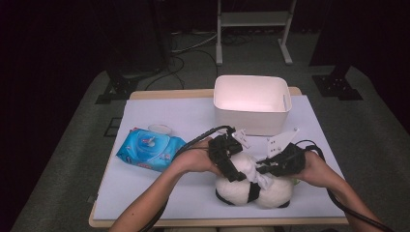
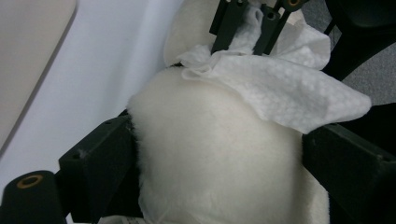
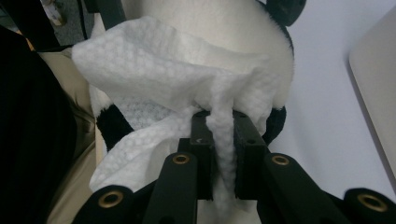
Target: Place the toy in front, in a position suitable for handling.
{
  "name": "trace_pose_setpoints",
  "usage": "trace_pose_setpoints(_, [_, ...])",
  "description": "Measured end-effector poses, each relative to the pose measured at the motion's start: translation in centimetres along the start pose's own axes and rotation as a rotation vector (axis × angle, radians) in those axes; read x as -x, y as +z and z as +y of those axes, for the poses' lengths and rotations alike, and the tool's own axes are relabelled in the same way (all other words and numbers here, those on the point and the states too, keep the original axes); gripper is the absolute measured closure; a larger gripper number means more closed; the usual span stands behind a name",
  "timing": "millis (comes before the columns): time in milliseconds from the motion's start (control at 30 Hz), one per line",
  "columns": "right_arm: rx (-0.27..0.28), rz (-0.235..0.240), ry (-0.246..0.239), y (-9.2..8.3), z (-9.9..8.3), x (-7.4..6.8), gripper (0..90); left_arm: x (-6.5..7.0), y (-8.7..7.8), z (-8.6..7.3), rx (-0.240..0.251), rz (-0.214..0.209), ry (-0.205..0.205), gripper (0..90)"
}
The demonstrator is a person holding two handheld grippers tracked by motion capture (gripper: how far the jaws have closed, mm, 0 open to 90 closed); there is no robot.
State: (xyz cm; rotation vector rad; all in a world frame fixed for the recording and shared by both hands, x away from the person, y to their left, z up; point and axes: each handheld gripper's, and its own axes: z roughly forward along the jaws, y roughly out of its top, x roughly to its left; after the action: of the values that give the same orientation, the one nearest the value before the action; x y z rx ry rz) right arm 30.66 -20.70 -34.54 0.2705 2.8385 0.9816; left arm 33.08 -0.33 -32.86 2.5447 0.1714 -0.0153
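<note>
A white plush toy (image 1: pixel 273 193) with black patches lies near the table's front edge. My left gripper (image 1: pixel 240 166) stands wide open, with one jaw on each side of the toy's round white body (image 2: pixel 210 154); the fur touches both jaws. My right gripper (image 1: pixel 263 170) is shut on a bunched white wet wipe (image 1: pixel 259 181). In the right gripper view the wipe (image 3: pixel 159 74) is pinched between the jaws of my right gripper (image 3: pixel 219 123) and drapes over the toy (image 3: pixel 219 28). The left gripper view shows the wipe (image 2: pixel 280 88) spread on the toy under the right gripper (image 2: pixel 250 28).
A white bin (image 1: pixel 246 121) stands open at the back of the table. A blue pack of wipes (image 1: pixel 150 149) lies to the left, a small white object (image 1: pixel 160 129) just behind it. The light mat (image 1: pixel 159 193) covers the tabletop. Both forearms come in from the front edge.
</note>
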Motion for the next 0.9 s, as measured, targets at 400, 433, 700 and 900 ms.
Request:
trace_pose_setpoints(400, [-0.012, -0.004, -0.055, 0.5, 0.5, -1.1, 80.8, -0.5, 0.9, -0.2, -0.034, -0.034, -0.011, 1.4])
trace_pose_setpoints(433, [-0.011, -0.005, -0.058, 0.5, 0.5, -1.1, 80.9, -0.6, 1.1, -0.2, -0.035, -0.041, -0.006, 0.5])
trace_pose_setpoints(700, [0.002, 0.02, -0.051, 0.6, 0.3, -1.1, 80.7, -0.4, 2.3, -0.7, -0.049, -0.08, 0.022, 0.7])
trace_pose_setpoints(900, [0.035, 0.017, -0.02, 0.0, -0.3, -0.4, 80.2, -0.6, 1.7, -0.6, -0.035, -0.069, 0.02, 22.0])
